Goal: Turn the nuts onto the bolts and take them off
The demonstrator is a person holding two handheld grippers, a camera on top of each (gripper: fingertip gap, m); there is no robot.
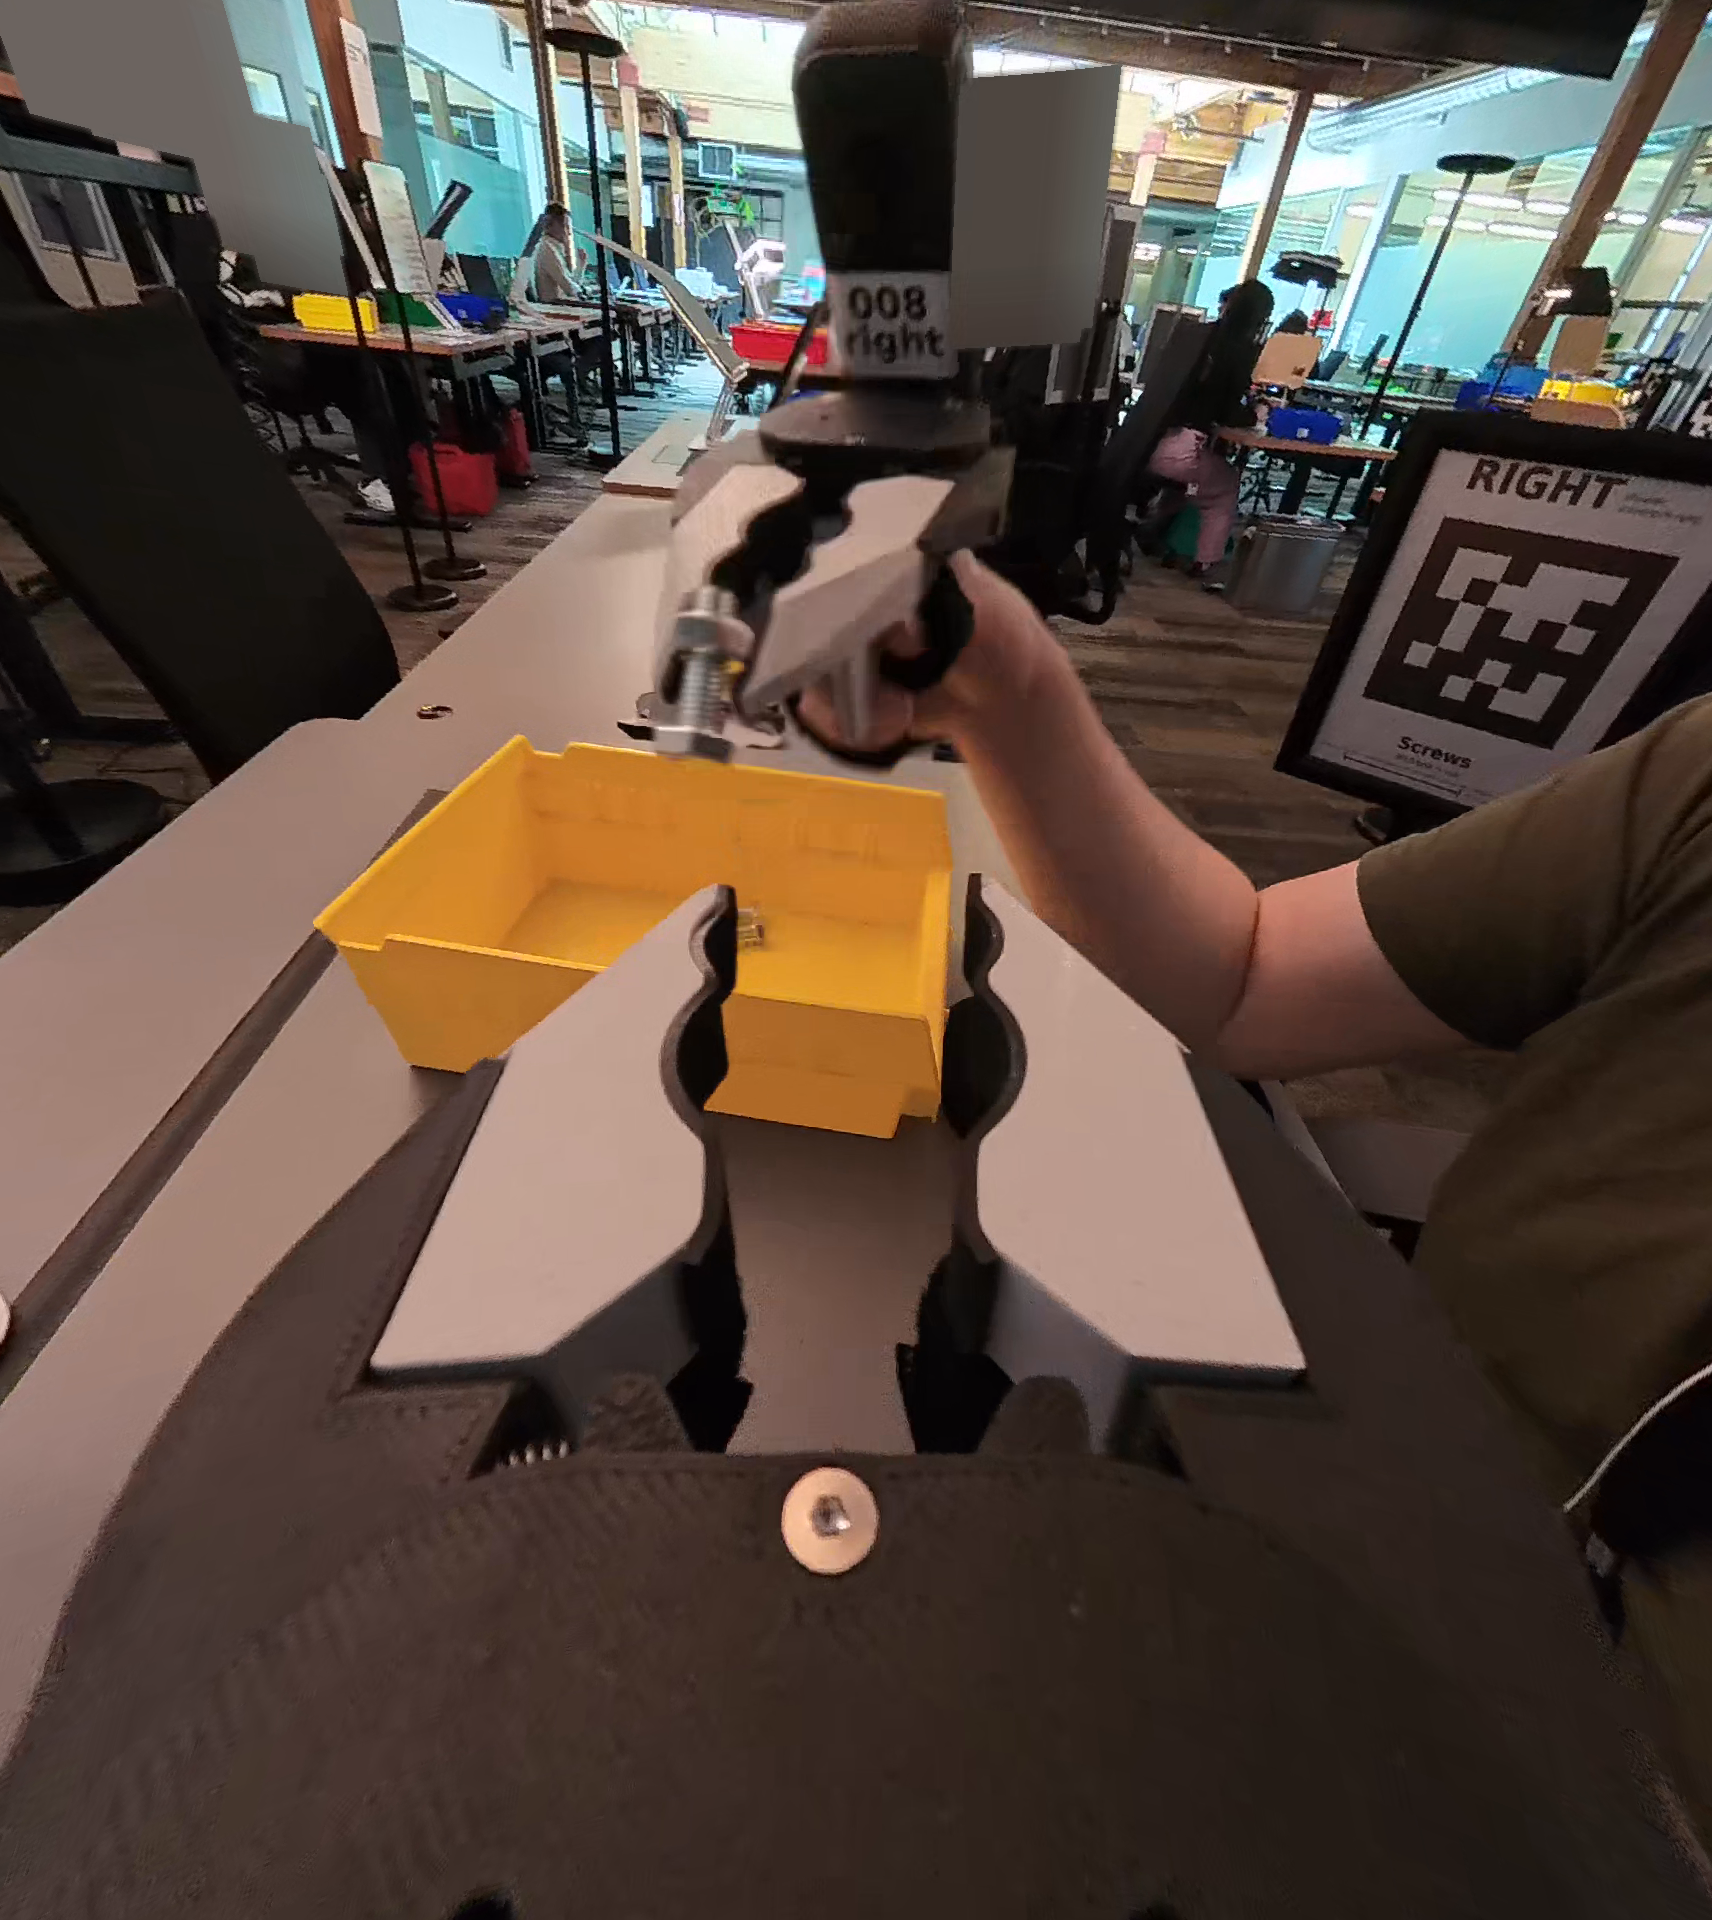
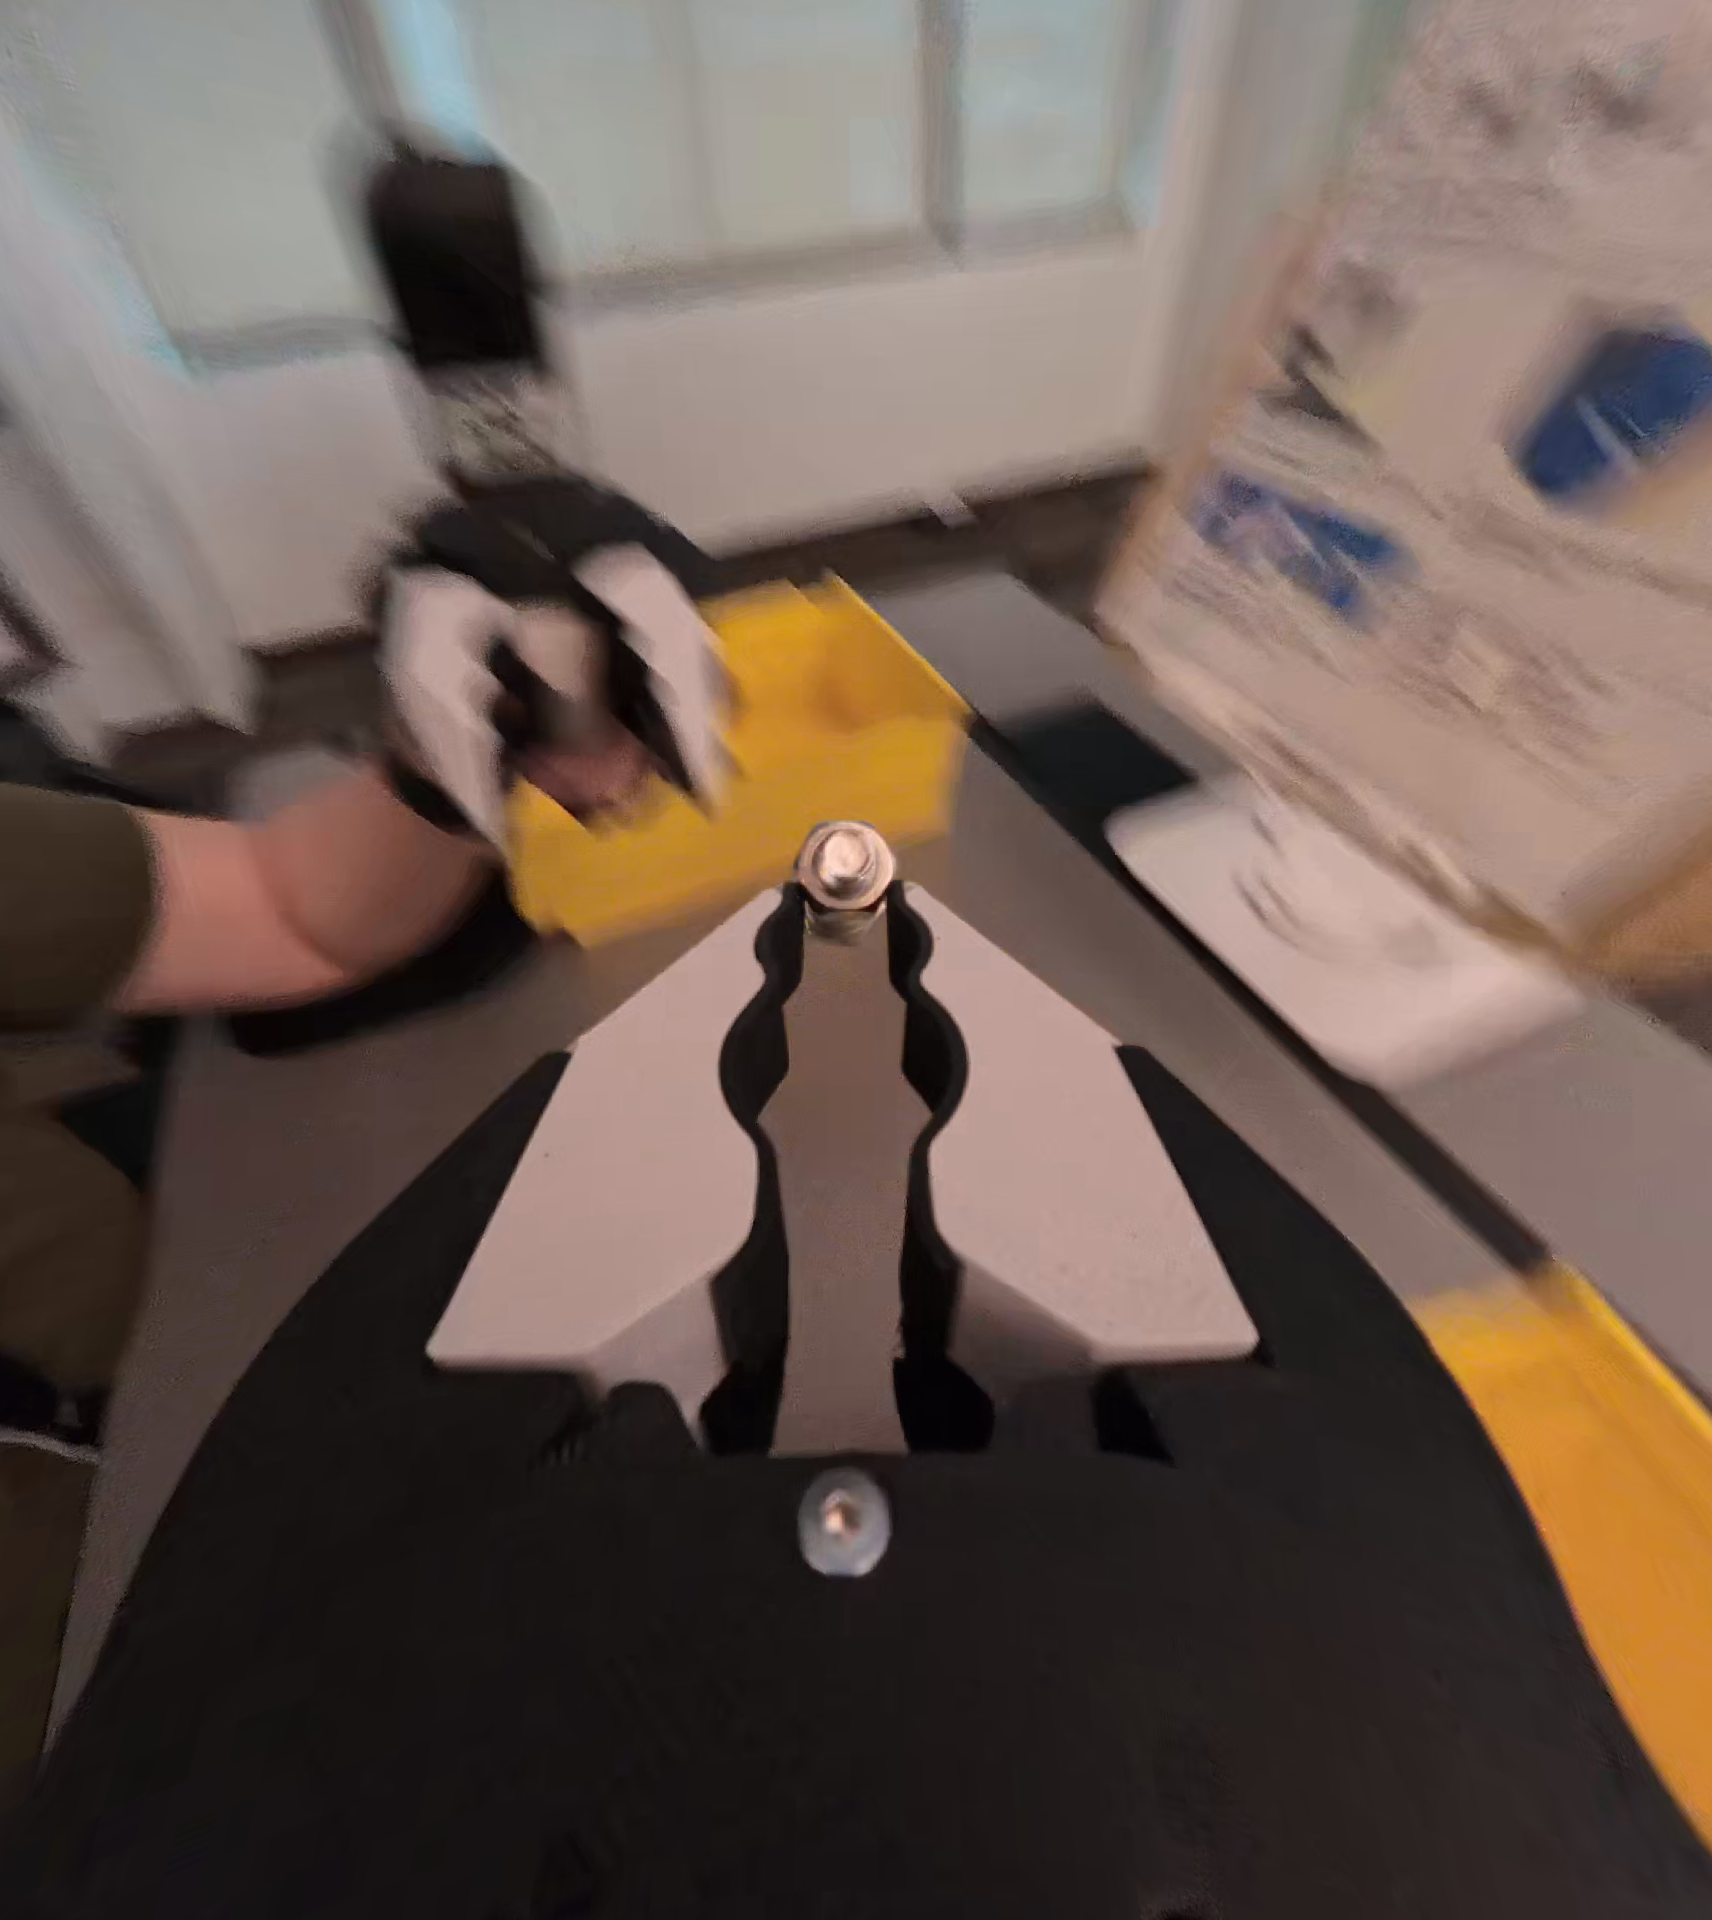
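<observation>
My right gripper [image 2: 839,902] is shut on a silver bolt [image 2: 839,860] that has a nut threaded on it. The left wrist view shows this gripper [image 1: 717,675] holding the bolt [image 1: 698,675] upright above the far rim of a yellow bin [image 1: 478,966]. My left gripper [image 1: 847,904] is open and empty, near the bin's front wall. A small silver piece [image 1: 750,928] lies on the bin floor. In the blurred right wrist view the left gripper [image 2: 561,707] is open in front of the same yellow bin [image 2: 831,769].
The grey table [image 1: 208,987] runs away ahead. A framed sign with a black-and-white marker [image 1: 1527,623] stands at the right and a black chair [image 1: 156,520] at the left. A second yellow bin [image 2: 1610,1507] and a cardboard box [image 2: 1454,520] show in the right wrist view. Left tips to right tips: about 7 cm.
</observation>
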